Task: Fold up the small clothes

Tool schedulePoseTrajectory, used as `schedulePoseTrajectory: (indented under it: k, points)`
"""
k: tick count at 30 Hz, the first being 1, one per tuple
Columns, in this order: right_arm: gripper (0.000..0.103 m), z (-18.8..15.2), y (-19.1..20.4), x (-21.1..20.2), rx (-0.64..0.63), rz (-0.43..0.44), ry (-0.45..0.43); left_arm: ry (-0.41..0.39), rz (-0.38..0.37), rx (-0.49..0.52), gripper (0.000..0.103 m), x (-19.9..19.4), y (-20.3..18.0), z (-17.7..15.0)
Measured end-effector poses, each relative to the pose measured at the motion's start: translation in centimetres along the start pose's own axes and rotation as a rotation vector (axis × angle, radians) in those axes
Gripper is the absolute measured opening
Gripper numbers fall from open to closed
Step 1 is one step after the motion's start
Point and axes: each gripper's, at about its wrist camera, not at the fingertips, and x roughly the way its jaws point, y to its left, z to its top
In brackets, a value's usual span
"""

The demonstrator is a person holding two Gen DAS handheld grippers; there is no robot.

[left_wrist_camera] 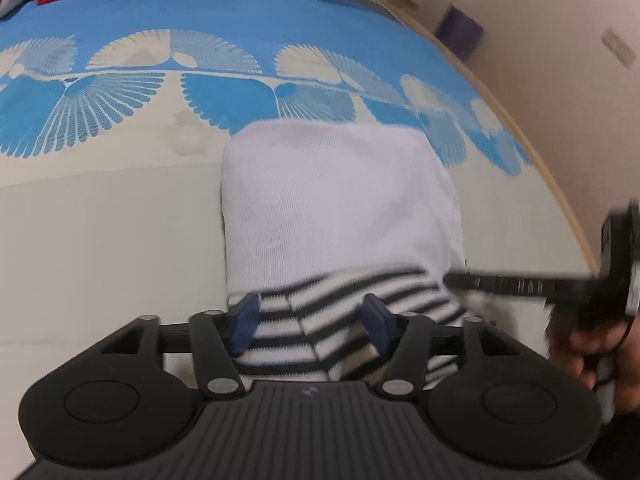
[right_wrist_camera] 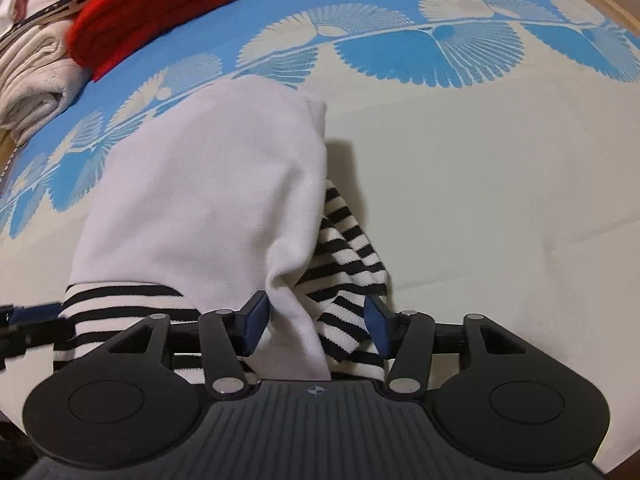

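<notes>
Two wrist views look down on a bed spread with a blue and cream sheet [left_wrist_camera: 120,220] printed with fan shapes.

At the far left of the right wrist view, a pile of folded pale clothes [right_wrist_camera: 32,80] and a red knitted garment [right_wrist_camera: 160,4] sit well apart from the work.

In the middle lies the task's thing: a small garment [left_wrist_camera: 340,208], white over most of its face with black-and-white stripes along the near edge, lying on the cream part of the sheet.

The left claw [left_wrist_camera: 312,322] is spread, its blue pads either side of the striped hem without pressing it.

The right claw [right_wrist_camera: 316,324] is also spread. A loose ridge of white cloth and a bunched striped sleeve [right_wrist_camera: 348,256] stand between its pads, untouched on both sides.

At the right edge of the left wrist view, the right claw's black finger and the hand [left_wrist_camera: 592,344] holding it show, blurred.

The step looks like letting go after a fold. To do it well, both claws should lift straight away without dragging cloth. The striped sleeve pokes out on the right and seems to need tucking or flattening before the next fold. The next pinch should take every layer at the hem.
</notes>
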Motion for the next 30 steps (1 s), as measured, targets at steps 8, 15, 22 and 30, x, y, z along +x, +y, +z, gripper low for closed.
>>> schedulePoseTrajectory:
  k: [8,15,22,30]
  points:
    - [0.075,0.6,-0.3,0.7,0.052,0.041,0.025,0.019,-0.002,-0.296,0.086,3.1,4.1,2.3]
    - [0.075,0.6,-1.4,1.6,0.167,0.070,0.045,0.098,-0.132,-0.531,0.090,7.3,6.8,1.9]
    - [0.041,0.5,-1.1,2.1,0.185,0.093,0.034,0.071,-0.124,-0.468,0.052,7.1,6.0,2.5]
    - [0.003,2.0,1.9,1.5,0.180,0.174,-0.063,-0.164,-0.078,-0.295,0.040,0.5,5.9,5.2]
